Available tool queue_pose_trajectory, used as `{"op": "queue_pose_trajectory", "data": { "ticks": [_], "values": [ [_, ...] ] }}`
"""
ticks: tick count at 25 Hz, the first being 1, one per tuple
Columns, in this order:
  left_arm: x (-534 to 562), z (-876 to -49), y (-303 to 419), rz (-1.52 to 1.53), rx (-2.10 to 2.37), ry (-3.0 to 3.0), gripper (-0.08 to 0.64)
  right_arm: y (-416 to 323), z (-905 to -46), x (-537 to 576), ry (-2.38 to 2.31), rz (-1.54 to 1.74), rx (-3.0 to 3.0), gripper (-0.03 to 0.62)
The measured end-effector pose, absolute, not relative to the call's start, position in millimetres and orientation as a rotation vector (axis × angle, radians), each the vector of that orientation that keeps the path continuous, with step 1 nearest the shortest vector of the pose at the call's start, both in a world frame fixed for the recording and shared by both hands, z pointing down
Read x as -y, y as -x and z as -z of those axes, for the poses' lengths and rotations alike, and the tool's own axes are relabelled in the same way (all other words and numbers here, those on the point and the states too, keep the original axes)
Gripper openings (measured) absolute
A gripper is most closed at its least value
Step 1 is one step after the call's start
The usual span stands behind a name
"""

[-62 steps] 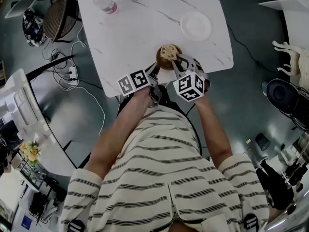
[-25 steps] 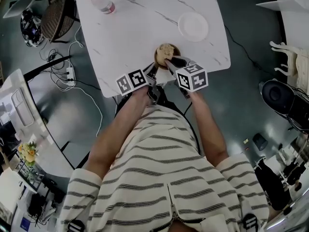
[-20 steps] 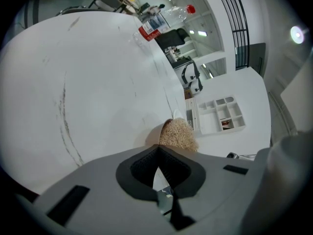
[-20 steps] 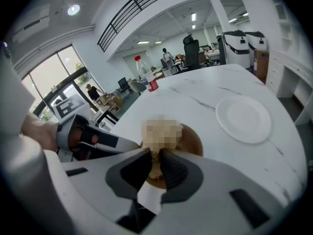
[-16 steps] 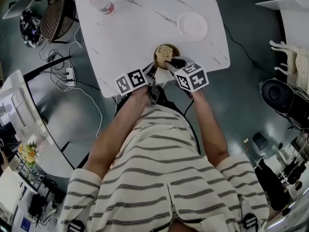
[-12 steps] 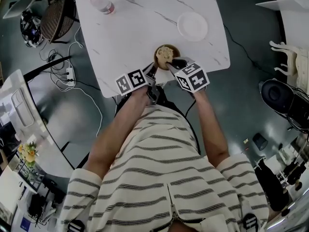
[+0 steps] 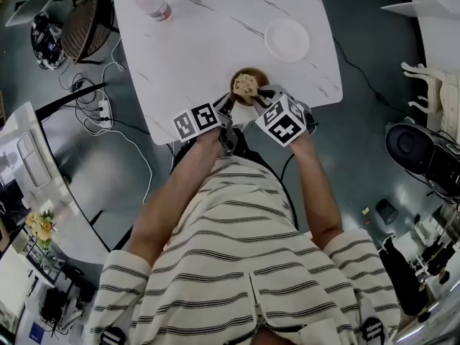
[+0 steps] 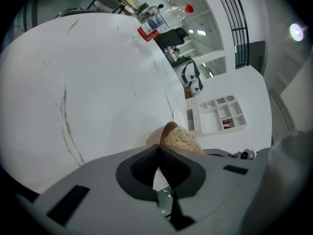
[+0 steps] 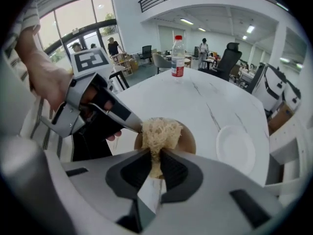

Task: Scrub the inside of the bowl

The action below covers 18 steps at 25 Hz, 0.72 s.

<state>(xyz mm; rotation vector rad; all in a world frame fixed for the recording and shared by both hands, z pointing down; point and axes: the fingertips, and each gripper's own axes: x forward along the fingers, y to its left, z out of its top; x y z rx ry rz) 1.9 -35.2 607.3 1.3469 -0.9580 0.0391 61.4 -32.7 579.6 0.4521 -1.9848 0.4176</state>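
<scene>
While the left gripper (image 8: pixel 157 149) pinches shut on the near rim of the brown bowl (image 9: pixel 187 140) at the table (image 7: pixel 201 49) edge, the right gripper (image 9: pixel 155 153) is clamped on a tan fibrous scrubber (image 9: pixel 159 131) sitting inside it. White plate (image 7: pixel 287 39) and water bottle (image 7: pixel 153 2) sit further back.

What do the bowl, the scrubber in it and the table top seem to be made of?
The bowl looks like wood or bamboo: even warm brown, matte. The scrubber is a pale tangle of coarse fibres, perhaps loofah or another plant fibre. The table top is smooth white with grey veins: marble or an imitation, which one I cannot tell.
</scene>
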Motion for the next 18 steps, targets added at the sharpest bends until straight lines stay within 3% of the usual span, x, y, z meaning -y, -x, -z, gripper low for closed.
{"op": "queue_pose_trajectory", "data": {
  "ticks": [7, 18],
  "values": [
    [34, -605, -3, -0.031, 0.955, -1.349, 0.005, -66, -582, 30, -0.347, -0.083, 1.918, 0.061],
    [31, -607, -3, -0.029, 0.95, -1.343, 0.005, -70, -586, 45, -0.454, -0.056, 1.929, 0.061]
  ]
}}
